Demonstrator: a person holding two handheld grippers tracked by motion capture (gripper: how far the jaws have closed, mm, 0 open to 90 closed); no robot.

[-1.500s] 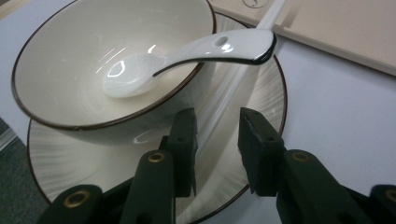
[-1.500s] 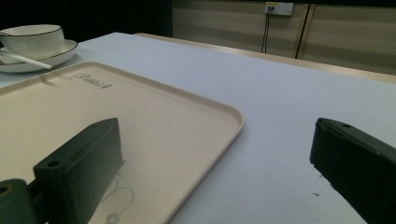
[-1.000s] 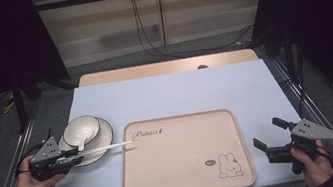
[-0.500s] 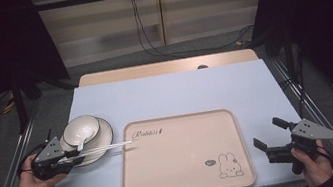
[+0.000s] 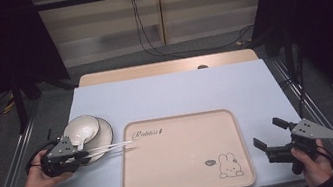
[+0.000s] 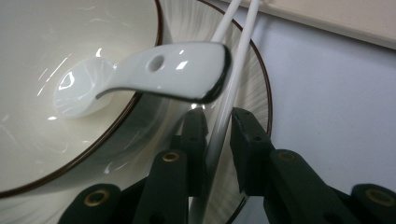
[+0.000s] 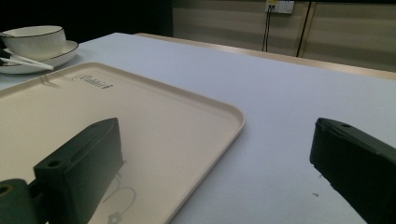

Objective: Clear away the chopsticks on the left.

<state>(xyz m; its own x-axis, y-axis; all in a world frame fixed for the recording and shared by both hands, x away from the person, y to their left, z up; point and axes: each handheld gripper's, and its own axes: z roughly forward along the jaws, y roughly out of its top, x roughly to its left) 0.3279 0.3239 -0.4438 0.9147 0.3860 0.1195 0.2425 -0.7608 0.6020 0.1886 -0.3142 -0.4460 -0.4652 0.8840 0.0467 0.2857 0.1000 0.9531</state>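
While the right gripper (image 5: 269, 139) just hangs out over the table's near right corner with its jaws wide apart and nothing between them, the left gripper (image 5: 82, 153) is doing the work at the left edge. Its jaws are clamped on a pair of white chopsticks (image 5: 107, 149), and in the left gripper view you can see one chopstick squeezed right between the two black jaws (image 6: 219, 123). The chopsticks lie across the plate's (image 5: 105, 128) rim, and their tips reach onto the left edge of the beige tray (image 5: 184, 156). A bowl (image 5: 81, 127) sits on that plate with a white spoon (image 6: 140, 74) resting in it, handle sticking out over the rim, just above the chopsticks.
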